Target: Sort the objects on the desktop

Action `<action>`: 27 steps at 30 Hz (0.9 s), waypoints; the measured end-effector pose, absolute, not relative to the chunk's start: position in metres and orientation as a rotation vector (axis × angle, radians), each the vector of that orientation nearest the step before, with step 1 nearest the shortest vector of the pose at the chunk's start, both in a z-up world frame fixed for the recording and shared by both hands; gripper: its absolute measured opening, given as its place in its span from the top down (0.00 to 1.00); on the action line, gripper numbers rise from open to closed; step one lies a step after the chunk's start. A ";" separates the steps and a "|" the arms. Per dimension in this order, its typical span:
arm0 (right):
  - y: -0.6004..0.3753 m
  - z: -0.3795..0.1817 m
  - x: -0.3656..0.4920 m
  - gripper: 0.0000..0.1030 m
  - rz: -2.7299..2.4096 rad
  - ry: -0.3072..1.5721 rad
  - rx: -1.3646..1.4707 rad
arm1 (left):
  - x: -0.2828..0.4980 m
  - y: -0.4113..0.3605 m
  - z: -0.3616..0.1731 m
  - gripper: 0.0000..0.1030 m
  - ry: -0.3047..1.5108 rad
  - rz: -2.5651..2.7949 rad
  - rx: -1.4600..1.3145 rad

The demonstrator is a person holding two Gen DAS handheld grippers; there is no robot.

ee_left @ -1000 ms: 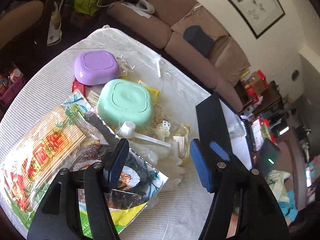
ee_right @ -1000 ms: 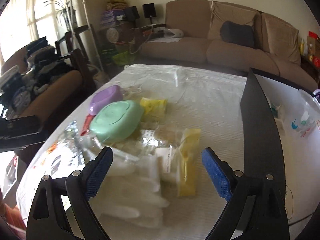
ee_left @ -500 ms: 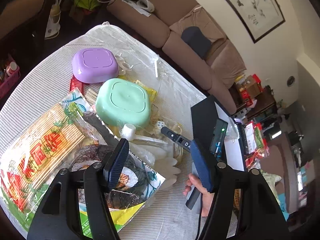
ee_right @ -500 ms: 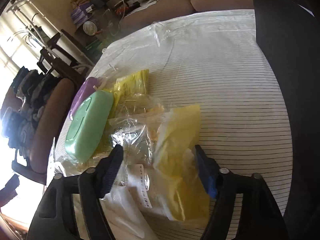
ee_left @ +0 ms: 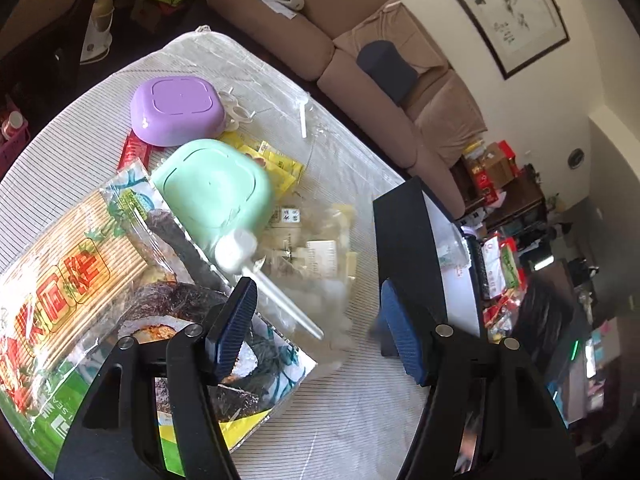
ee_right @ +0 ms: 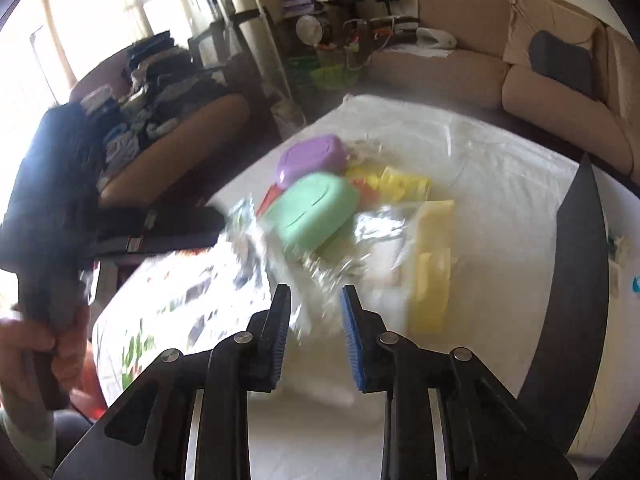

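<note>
A heap of objects lies on the striped white table. It holds a purple box, a mint green box, a sushi mat pack, yellow sachets, a white plastic scoop and clear bags with disposable gloves. My left gripper is open above the scoop's handle and the gloves. My right gripper is narrowed, with a clear gap between its pads, just above blurred clear plastic wrapping. I cannot tell whether it grips it. The purple box, the green box and a yellow bag lie beyond it.
A black upright panel stands on the table's right side, also in the right wrist view. A brown sofa lies behind the table. A chair piled with clothes stands at the left.
My right gripper has closed from wide open to a narrow gap and pulled back and up over the wrapping. The right wrist view is blurred by motion. My left gripper stays open, slightly shifted.
</note>
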State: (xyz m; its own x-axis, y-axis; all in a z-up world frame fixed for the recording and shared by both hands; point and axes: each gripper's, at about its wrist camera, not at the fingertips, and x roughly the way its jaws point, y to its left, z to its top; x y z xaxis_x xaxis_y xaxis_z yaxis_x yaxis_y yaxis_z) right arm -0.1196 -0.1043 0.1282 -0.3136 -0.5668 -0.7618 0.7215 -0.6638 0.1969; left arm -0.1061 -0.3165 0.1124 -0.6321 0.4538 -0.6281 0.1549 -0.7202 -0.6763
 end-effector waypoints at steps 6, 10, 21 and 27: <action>-0.077 0.078 -0.068 0.62 -2.051 0.361 1.200 | -0.100 -0.312 0.115 0.40 -1.056 2.455 -1.250; -0.063 0.096 -0.109 0.22 -2.172 0.169 1.161 | -0.098 -0.310 0.114 0.27 -1.060 2.455 -1.247; -0.083 0.067 -0.217 0.21 -2.310 0.000 1.174 | -0.110 -0.312 0.104 0.27 -1.078 2.449 -1.278; -0.082 0.046 -0.248 0.55 -2.198 -0.221 1.232 | -0.120 -0.314 0.089 0.27 -1.153 2.392 -1.307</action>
State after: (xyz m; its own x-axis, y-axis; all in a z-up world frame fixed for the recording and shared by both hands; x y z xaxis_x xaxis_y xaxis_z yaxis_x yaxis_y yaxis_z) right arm -0.2482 -0.0818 0.0463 -0.3873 -0.5768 -0.7192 0.4221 -0.8045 0.4179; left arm -0.1197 -0.3145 0.0886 -0.5968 0.4878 -0.6371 0.1947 -0.6822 -0.7048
